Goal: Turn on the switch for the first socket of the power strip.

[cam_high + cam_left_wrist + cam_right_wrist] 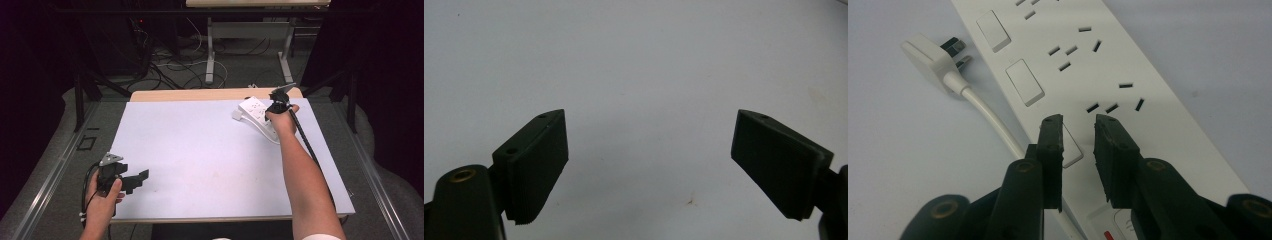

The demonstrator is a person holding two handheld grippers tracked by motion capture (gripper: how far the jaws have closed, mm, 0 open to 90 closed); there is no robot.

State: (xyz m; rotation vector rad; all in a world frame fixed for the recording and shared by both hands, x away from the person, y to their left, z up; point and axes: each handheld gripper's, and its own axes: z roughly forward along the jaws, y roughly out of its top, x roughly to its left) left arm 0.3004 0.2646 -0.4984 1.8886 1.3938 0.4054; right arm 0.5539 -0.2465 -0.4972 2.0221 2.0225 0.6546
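The room is dark around the edges, with black frame posts, a grey floor, and a tangle of cables (165, 70) lying under a second desk (250, 30) at the far side. In the middle stands the table (200, 150), its top covered by a plain white sheet with a strip of light wood showing along the far edge; a few faint brownish specks mark the sheet.

At the table's far right corner lies the white power strip (256, 112), long and flat, running slantwise. In the right gripper view it shows rows of dark socket slots and a line of white rocker switches (1024, 82) along one side. No brand name or readable writing can be made out on it; there is only a small red mark (1108, 234) on a switch at the near end. Its white cord (993, 120) curls beside it and ends in a white plug (930, 57) lying on the sheet just beside the strip, pins bare.

The right gripper (1078, 135) hovers right over the strip's near end, above one of the rocker switches. Its jaws stand a narrow gap apart with nothing clamped between them; whether the tips touch the strip I cannot tell.

The left gripper (649, 150) sits at the near left edge of the table, well apart from the strip, jaws spread wide and empty over bare white sheet.
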